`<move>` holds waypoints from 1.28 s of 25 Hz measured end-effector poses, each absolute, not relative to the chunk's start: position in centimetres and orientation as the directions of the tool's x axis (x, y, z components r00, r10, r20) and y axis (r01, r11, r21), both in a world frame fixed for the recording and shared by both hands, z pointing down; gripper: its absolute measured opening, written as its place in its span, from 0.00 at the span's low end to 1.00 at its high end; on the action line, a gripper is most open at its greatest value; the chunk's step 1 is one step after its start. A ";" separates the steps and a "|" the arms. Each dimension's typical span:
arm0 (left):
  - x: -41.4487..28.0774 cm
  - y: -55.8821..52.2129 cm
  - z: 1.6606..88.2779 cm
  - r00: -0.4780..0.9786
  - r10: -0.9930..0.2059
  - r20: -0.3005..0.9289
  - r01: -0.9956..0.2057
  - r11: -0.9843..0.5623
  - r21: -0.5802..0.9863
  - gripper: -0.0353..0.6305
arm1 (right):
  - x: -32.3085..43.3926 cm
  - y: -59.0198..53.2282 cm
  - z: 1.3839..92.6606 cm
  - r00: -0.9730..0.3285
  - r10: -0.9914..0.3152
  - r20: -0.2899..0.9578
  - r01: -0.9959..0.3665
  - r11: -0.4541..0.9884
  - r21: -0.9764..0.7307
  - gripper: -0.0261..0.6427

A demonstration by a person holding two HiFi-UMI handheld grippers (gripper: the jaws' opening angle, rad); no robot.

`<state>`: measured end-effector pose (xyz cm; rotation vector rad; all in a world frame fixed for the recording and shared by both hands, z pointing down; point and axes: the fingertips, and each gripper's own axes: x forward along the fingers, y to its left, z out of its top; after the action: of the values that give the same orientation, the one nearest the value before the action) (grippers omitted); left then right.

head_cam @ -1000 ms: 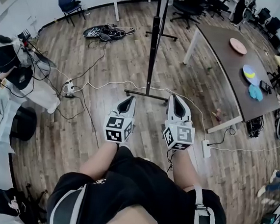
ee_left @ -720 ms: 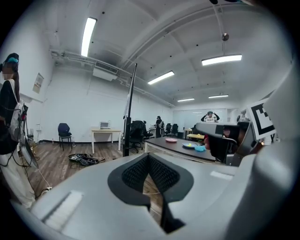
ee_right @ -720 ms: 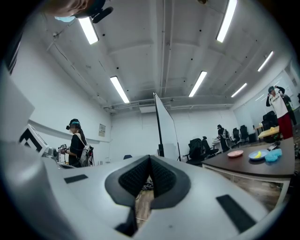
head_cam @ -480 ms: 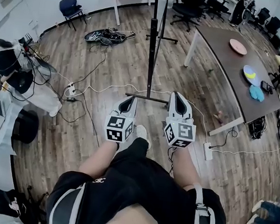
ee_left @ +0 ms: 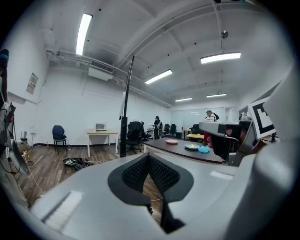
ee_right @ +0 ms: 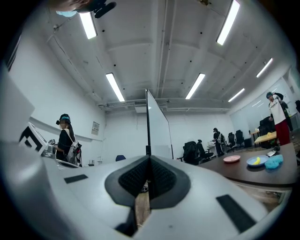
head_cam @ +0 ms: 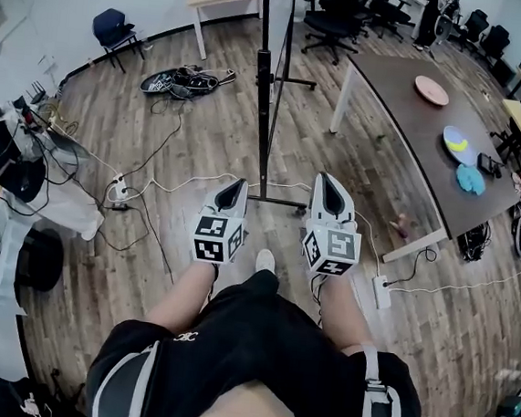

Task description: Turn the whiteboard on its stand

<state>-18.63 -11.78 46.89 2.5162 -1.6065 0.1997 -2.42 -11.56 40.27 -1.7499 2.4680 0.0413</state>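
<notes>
The whiteboard's stand (head_cam: 262, 112) is a black pole rising from a black floor bar (head_cam: 284, 203), straight ahead of me. In the head view the board itself runs out of the top edge. The right gripper view shows the whiteboard (ee_right: 158, 131) nearly edge-on on its pole. The pole (ee_left: 124, 117) stands left of centre in the left gripper view. My left gripper (head_cam: 234, 188) and right gripper (head_cam: 330, 184) are held side by side, a short way back from the floor bar. Both are shut and empty: left gripper (ee_left: 149, 158), right gripper (ee_right: 149, 161). Neither touches the stand.
A long brown table (head_cam: 416, 117) with plates stands to the right, and office chairs (head_cam: 339, 9) are behind it. A blue chair (head_cam: 108, 25) is far left. A cable bundle (head_cam: 186, 81) and a white cord (head_cam: 190, 180) lie on the wood floor. A power strip (head_cam: 381, 292) lies near my right foot.
I have walked forward: the stand is nearer and has shifted left in the head view. A foot now shows between the grippers. Both grippers stay shut.
</notes>
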 end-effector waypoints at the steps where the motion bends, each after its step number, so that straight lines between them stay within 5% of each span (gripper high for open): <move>1: -18.3 -12.8 47.0 0.419 -0.887 0.193 -0.907 -0.417 0.056 0.07 | -2.0 -12.5 40.4 -0.323 -0.941 -0.104 -0.943 0.329 -0.044 0.05; 32: -18.2 -38.6 48.2 0.310 -0.918 0.247 -0.950 -0.289 0.116 0.07 | 1.3 -36.2 42.9 -0.374 -0.926 0.053 -0.925 0.369 -0.084 0.05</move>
<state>-18.19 -38.55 48.20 2.3372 -1.7050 0.1944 1.33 -36.16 42.89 -1.7551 2.5966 -0.1563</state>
